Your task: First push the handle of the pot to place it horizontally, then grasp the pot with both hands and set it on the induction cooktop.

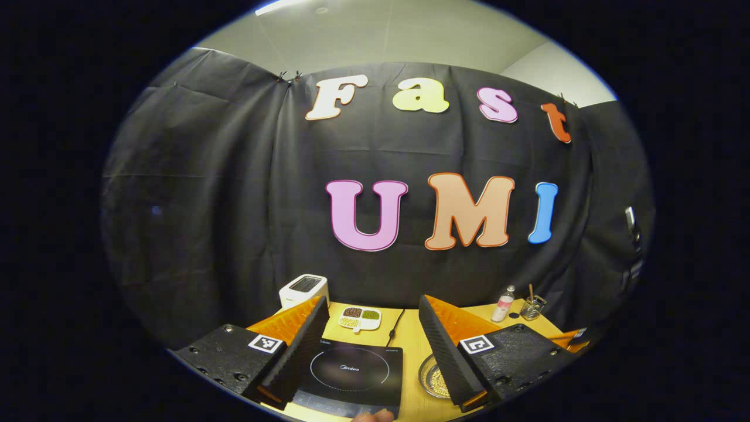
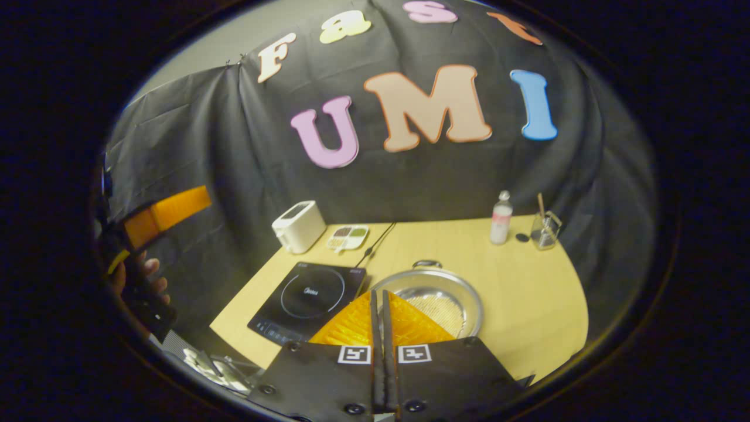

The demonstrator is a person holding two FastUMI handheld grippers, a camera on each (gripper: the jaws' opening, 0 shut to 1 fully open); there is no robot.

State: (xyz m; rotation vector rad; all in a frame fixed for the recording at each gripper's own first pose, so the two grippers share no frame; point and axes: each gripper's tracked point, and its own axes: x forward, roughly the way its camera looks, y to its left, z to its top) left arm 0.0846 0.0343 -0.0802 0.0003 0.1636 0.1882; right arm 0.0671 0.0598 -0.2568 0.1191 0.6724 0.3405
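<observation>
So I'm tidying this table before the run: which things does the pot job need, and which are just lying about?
Needed:
- pot
- pot handle
- induction cooktop
- left gripper, jaws open
- right gripper, jaws shut

Lying about:
- toaster
- divided dish
- bottle
- glass cup

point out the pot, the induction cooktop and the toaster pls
pot (image 2: 435, 285): right gripper view, on its far rim.
induction cooktop (image 2: 310, 293): right gripper view, on the ring at its centre.
toaster (image 2: 299, 225): right gripper view, on its front side.
</observation>
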